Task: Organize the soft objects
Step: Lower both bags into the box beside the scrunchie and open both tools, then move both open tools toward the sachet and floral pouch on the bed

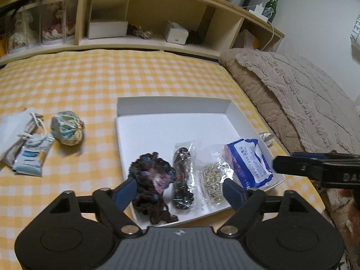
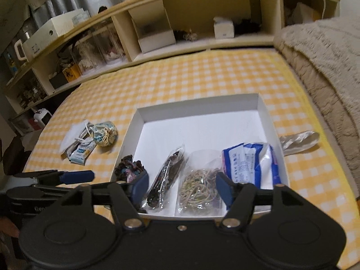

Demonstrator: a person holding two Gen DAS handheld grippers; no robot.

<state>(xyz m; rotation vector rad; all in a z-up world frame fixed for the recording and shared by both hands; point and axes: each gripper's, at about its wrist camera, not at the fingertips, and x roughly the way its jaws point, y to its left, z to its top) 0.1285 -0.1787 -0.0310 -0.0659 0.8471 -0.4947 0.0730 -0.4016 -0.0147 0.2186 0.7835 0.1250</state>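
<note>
A white shallow box [image 1: 171,110] [image 2: 267,117] lies on the yellow checked bed. Along its near side lie a dark crocheted scrunchie [image 1: 153,175] [image 2: 128,167], a bag of dark hair ties [image 1: 183,177] [image 2: 166,175], a bag of beige rubber bands [image 1: 212,177] [image 2: 198,186] and a blue-and-white packet [image 1: 247,159] [image 2: 249,162]. My left gripper [image 1: 180,186] hangs open above the scrunchie and the hair ties, holding nothing. Over the two bags, my right gripper [image 2: 182,183] is also open and holds nothing. Each gripper shows side-on in the other's view.
Left of the box lie a patterned drawstring pouch [image 1: 67,128] [image 2: 105,133], a white cloth bag [image 1: 13,126] and a small blue-white sachet [image 1: 31,155]. A silvery bag [image 2: 299,141] lies right of the box. A beige blanket [image 1: 292,94] borders the right side; a headboard shelf [image 1: 146,6] stands behind.
</note>
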